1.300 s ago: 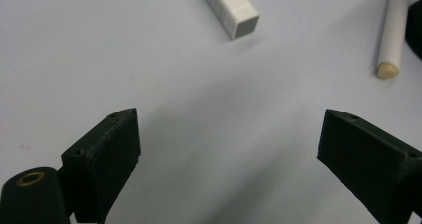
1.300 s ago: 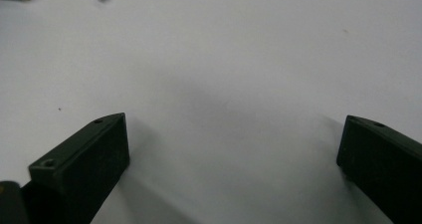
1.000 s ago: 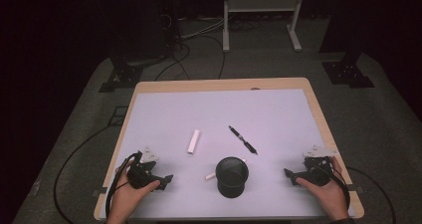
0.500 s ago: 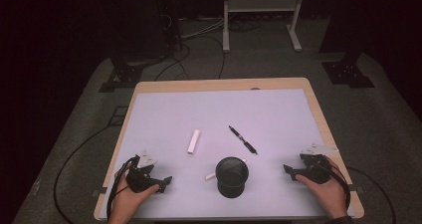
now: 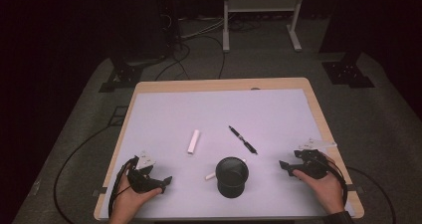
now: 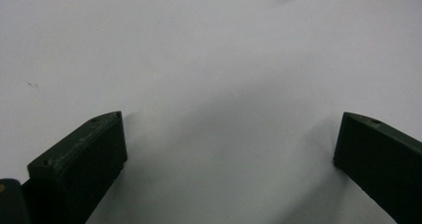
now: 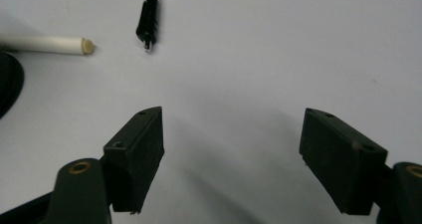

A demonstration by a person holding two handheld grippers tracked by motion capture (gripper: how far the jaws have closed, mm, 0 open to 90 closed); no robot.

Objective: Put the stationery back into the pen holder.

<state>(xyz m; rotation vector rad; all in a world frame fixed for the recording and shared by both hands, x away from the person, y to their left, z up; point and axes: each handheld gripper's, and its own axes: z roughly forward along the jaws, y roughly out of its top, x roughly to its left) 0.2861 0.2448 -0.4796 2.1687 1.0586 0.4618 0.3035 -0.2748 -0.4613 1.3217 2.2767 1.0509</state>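
1. Lying on the white table cover, the black pen (image 5: 243, 140) sits just beyond and to the right of the black cup (image 5: 232, 175); in the right gripper view its tip (image 7: 148, 41) points toward the jaws, apart from them.
2. A white stick (image 7: 47, 45) lies beside the cup, its blunt end near the pen tip; a second white stick pokes out from the cup's left side (image 5: 210, 175), and a white tube (image 5: 193, 141) rests farther left.
3. The right gripper (image 5: 287, 167) rests near the table's right edge, jaws spread with bare cover between them; they have just been closing somewhat on nothing.
4. The left gripper (image 5: 163, 181) sits at the near left corner, jaws spread as wide as they go after just opening, nothing between them.
5. Risks, as I judge them: the pen is slim and round, so a slanted closing could roll it away or flick it into the cup; reaching past the cup could knock it over; the narrowed right jaws could land on top of the pen rather than astride it.
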